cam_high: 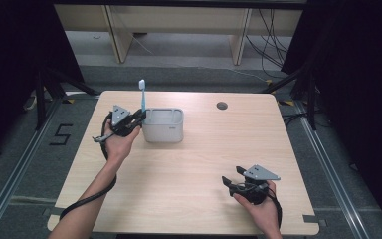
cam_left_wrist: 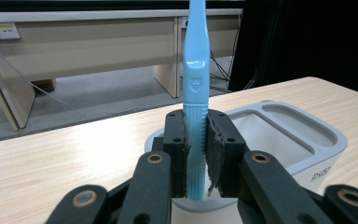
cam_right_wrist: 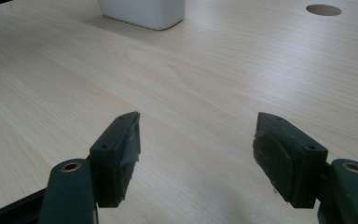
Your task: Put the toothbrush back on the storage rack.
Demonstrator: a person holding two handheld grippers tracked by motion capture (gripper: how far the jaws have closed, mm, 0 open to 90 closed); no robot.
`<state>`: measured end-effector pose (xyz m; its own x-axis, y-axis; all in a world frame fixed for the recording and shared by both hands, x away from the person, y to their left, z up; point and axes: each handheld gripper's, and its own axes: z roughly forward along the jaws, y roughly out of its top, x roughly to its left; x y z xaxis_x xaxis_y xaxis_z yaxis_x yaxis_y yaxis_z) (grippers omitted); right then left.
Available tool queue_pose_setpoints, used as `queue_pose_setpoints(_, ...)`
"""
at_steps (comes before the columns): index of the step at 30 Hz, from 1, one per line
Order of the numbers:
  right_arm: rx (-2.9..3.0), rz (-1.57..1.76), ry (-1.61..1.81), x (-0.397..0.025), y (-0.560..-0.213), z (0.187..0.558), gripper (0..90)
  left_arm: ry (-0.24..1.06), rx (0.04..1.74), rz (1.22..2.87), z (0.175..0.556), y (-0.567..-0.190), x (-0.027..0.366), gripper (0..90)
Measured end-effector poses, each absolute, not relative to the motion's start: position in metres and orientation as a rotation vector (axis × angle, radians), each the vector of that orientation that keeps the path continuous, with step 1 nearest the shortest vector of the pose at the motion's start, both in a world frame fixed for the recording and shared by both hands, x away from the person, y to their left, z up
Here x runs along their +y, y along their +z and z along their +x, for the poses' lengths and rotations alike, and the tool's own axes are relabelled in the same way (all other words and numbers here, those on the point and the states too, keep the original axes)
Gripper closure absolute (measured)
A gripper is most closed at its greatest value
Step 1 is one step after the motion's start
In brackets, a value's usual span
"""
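A light blue toothbrush (cam_high: 142,97) stands upright at the left end of a white holder box (cam_high: 163,125) on the wooden table. My left gripper (cam_high: 138,117) is shut on the toothbrush's lower handle. In the left gripper view the toothbrush (cam_left_wrist: 196,79) rises between the two closed jaws, my left gripper (cam_left_wrist: 196,140) sitting just over the near rim of the holder (cam_left_wrist: 303,135), which has several compartments. My right gripper (cam_high: 232,180) rests low near the table's front right, open. In the right gripper view my right gripper (cam_right_wrist: 196,140) has bare wood between its jaws.
A round cable hole (cam_high: 222,105) sits in the table (cam_high: 204,164) near the back edge, to the right of the holder. Desk legs and cables stand on the floor beyond the table. The holder's base (cam_right_wrist: 144,11) shows far off in the right gripper view.
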<state>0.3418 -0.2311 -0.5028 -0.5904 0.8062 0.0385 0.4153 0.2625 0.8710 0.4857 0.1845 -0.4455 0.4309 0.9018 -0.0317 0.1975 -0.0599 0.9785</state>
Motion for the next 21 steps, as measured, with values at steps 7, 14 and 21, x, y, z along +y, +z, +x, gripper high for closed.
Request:
queue_pose_setpoints(7, 2.125, 1.107, 1.27, -0.231, -0.5028, 0.3418, 32.8, 0.773, 1.006, 1.564, 0.4853, -0.4486, 0.1836, 78.3)
queue_pose_setpoints(14, 2.136, 1.16, 1.281, -0.2293, -0.5026, 0.3395, 32.8, 0.77, 1.005, 1.578, 0.4857, -0.4518, 0.1834, 78.3)
queue_pose_setpoints(21, 2.127, 1.107, 1.266, -0.231, -0.5029, 0.3416, 32.8, 0.772, 1.003, 1.588, 0.486, -0.4541, 0.1835, 78.2)
